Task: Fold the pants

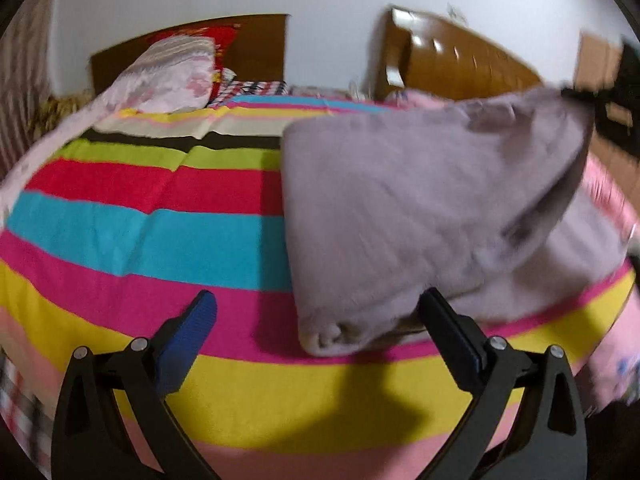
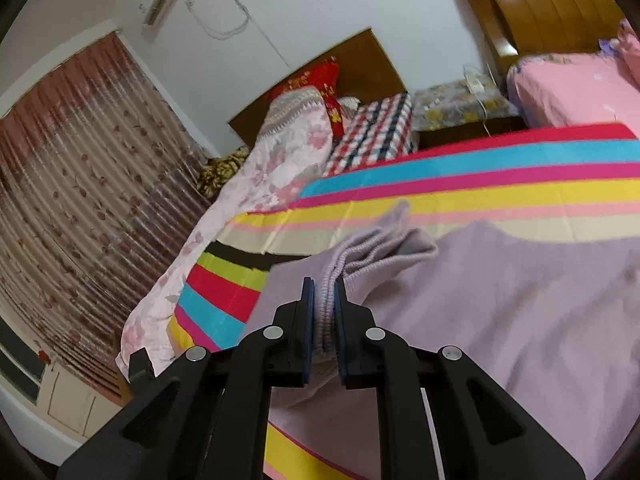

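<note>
Lilac pants [image 1: 400,200] lie on a striped bedspread [image 1: 160,240], with their far right corner lifted off the bed. My left gripper [image 1: 318,300] is open low over the bedspread. The pants' near folded corner lies between its fingers, and neither pad presses on it. In the right wrist view my right gripper [image 2: 324,292] is shut on the ribbed elastic edge of the pants [image 2: 520,320] and holds it above the striped bedspread [image 2: 480,184]. The rest of the cloth hangs and spreads to the right.
A floral quilt [image 2: 260,168] and pillows are piled at the head of the bed by a brown headboard [image 1: 260,48]. A second bed with a pink cover [image 2: 568,88] and a nightstand [image 2: 460,108] stand beyond. A curtain [image 2: 80,180] hangs on the left.
</note>
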Available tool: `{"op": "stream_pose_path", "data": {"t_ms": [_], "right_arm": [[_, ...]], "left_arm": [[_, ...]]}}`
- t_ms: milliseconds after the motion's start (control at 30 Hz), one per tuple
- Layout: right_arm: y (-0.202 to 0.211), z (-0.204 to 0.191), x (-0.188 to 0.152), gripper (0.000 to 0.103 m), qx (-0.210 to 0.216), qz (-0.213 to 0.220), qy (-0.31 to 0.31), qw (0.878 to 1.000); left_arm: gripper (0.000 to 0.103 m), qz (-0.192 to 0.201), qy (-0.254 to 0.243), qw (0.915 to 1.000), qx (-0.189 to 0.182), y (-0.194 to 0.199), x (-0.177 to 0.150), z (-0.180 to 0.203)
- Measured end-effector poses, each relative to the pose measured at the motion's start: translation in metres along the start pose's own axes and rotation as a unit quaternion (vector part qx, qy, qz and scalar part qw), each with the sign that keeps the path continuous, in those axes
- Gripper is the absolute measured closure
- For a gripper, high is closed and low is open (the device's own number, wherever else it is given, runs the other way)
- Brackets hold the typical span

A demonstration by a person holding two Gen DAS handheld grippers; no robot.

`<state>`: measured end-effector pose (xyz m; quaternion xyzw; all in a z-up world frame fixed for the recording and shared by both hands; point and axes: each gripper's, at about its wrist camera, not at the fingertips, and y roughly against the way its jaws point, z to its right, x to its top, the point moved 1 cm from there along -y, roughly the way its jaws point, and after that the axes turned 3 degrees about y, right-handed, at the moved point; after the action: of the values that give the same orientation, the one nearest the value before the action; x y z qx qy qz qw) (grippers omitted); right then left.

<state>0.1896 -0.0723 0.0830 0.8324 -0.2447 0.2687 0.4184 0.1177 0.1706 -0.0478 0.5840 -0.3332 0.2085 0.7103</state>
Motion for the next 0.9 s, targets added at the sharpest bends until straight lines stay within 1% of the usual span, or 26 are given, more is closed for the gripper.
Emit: {"op": "stream_pose_path", "data": {"t_ms": [33,100,200,233,300,367,433,500,533,567,600,633,667,767,867,900], "right_arm": [[-0.004,0.000,0.000,0.091,0.001,-0.003,0.001,1.000],[-0.008,0.003,0.000,0.091,0.001,-0.008,0.001,1.000],[-0.019,0.026,-0.009,0.091,-0.014,-0.033,-0.018,0.999],[-0.023,0.035,-0.015,0.091,-0.025,-0.041,-0.026,0.999],[-0.033,0.058,-0.033,0.091,-0.040,-0.065,-0.051,0.996],[-0.039,0.075,-0.051,0.091,-0.049,-0.085,-0.072,0.993],[-0.038,0.083,-0.062,0.090,-0.060,-0.097,-0.079,0.990],[-0.034,0.086,-0.069,0.077,-0.076,-0.098,-0.070,0.990],[-0.031,0.089,-0.071,0.058,-0.080,-0.101,-0.077,0.989],[-0.024,0.092,-0.073,0.044,-0.064,-0.097,-0.092,0.989],[-0.018,0.092,-0.075,0.034,-0.047,-0.090,-0.098,0.990],[-0.011,0.089,-0.077,0.033,-0.041,-0.084,-0.094,0.991],[-0.009,0.085,-0.079,0.033,-0.043,-0.088,-0.084,0.992],[-0.017,0.070,-0.090,0.033,-0.030,-0.124,-0.070,0.989],[-0.031,0.059,-0.090,0.031,-0.049,-0.138,-0.049,0.988],[-0.036,0.055,-0.086,0.031,-0.055,-0.149,-0.047,0.986]], "left_arm": [[0.001,-0.003,-0.001,1.0000,0.001,-0.002,0.000,-0.001],[0.001,-0.005,0.017,0.9998,-0.001,-0.004,0.002,-0.007],[0.001,0.007,0.044,0.9990,-0.001,-0.002,0.005,-0.015],[0.001,0.013,0.055,0.9984,-0.008,0.000,0.005,-0.018],[0.001,0.022,0.068,0.9974,-0.009,0.003,0.005,-0.022],[0.001,0.021,0.080,0.9965,-0.017,0.003,0.004,-0.026],[0.001,0.016,0.080,0.9964,-0.022,0.004,0.001,-0.026],[0.002,0.013,0.076,0.9965,-0.034,0.006,-0.002,-0.025],[0.002,0.013,0.075,0.9965,-0.037,0.008,-0.003,-0.026],[0.002,0.014,0.075,0.9964,-0.037,0.009,-0.004,-0.026],[0.002,0.014,0.078,0.9961,-0.039,0.010,-0.006,-0.028],[0.002,0.014,0.081,0.9959,-0.039,0.011,-0.007,-0.029],[0.002,0.019,0.086,0.9954,-0.037,0.013,-0.009,-0.031],[0.002,0.028,0.097,0.9942,-0.037,0.015,-0.011,-0.032],[0.002,0.033,0.097,0.9942,-0.031,0.013,-0.010,-0.029],[0.002,0.033,0.097,0.9943,-0.031,0.013,-0.010,-0.029]]}}
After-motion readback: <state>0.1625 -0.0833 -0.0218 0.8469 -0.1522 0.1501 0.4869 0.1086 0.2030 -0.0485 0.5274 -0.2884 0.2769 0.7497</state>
